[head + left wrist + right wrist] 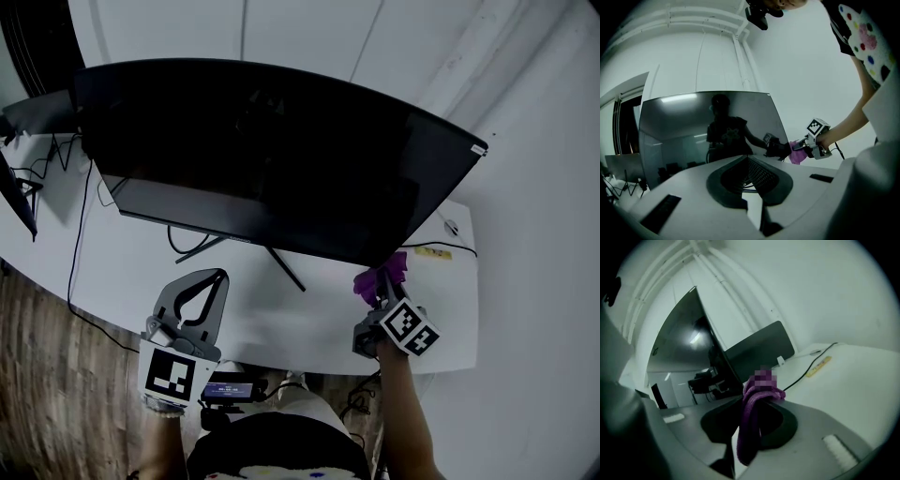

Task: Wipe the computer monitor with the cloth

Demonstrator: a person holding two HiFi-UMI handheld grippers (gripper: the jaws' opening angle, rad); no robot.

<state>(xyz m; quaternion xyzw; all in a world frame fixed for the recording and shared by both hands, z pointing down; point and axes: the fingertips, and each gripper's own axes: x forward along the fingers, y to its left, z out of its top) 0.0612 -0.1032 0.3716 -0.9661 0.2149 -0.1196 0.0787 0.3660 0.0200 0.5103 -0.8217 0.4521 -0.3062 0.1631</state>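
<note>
Cloth [384, 277]: purple, soft, bunched into a thick fold. It sits at the lower right corner of the monitor [281, 159], against or just beside the bottom edge; I cannot confirm contact. In the right gripper view the cloth [754, 418] hangs as a limp, ropy loop down between the jaws.

Right gripper [377, 292]: jaws clamped on the cloth, pointed up toward the monitor's corner. Its marker cube is below, toward the person.

Monitor: wide, thin, gently curved panel with a glossy black screen. In the left gripper view the monitor [708, 136] mirrors a dark figure and ceiling lights. Thin dark stand legs [281, 267] splay out beneath it.

Left gripper [217, 275]: below the monitor's left half, well apart from the cloth. Grey moulded jaws are drawn together at the tips with nothing held, leaving a teardrop-shaped hollow between them.

Desk [122, 272]: smooth matt white with a rounded front edge, lying under the monitor. Black cables [80, 234] trail left of the stand. A small yellow strip [433, 252] lies below the monitor's right corner, beside a thin cable.

Room: plain white wall [544, 187] behind and to the right of the monitor; wood-grain floor [47, 375] below the desk's front left edge.
</note>
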